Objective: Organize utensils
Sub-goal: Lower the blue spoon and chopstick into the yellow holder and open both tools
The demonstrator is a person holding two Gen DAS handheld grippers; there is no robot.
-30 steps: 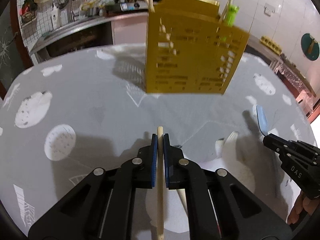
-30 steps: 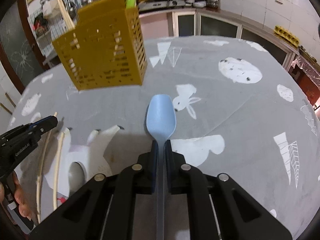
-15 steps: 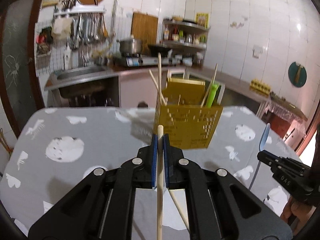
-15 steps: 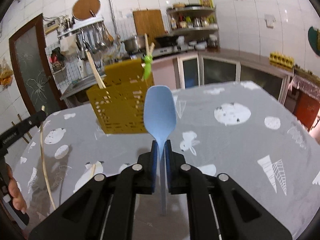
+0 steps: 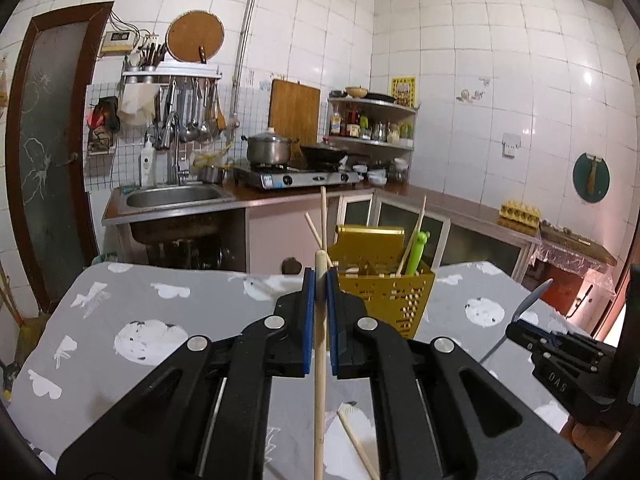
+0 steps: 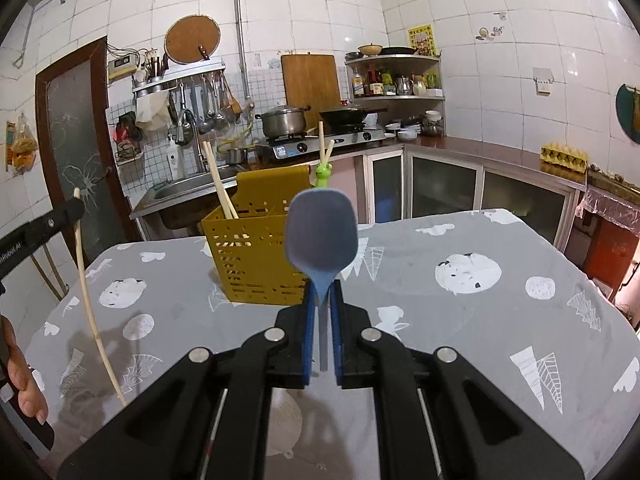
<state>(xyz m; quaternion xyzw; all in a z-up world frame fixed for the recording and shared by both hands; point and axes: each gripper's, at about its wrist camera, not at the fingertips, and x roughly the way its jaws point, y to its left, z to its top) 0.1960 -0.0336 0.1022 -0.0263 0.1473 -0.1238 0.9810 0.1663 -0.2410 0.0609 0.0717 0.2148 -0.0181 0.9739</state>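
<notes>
My left gripper (image 5: 320, 280) is shut on a wooden chopstick (image 5: 319, 380) and holds it upright above the table. My right gripper (image 6: 322, 292) is shut on a blue spoon (image 6: 321, 236), bowl up. The yellow slotted utensil holder (image 5: 394, 296) stands on the table ahead of both; in the right wrist view (image 6: 256, 248) it holds chopsticks and a green utensil (image 6: 323, 172). The right gripper with the spoon shows at the right of the left wrist view (image 5: 520, 328). The left gripper with its chopstick (image 6: 92, 312) shows at the left of the right wrist view.
The table wears a grey cloth (image 6: 460, 288) with white prints. Another chopstick (image 5: 356, 440) lies on the cloth below my left gripper. Behind the table are a sink (image 5: 176, 196), a stove with a pot (image 5: 268, 150) and cabinets.
Both grippers have risen and tilted up from the table with their utensils. The views went from looking down at the cloth to looking level across the kitchen; the holder now sits lower and farther.
</notes>
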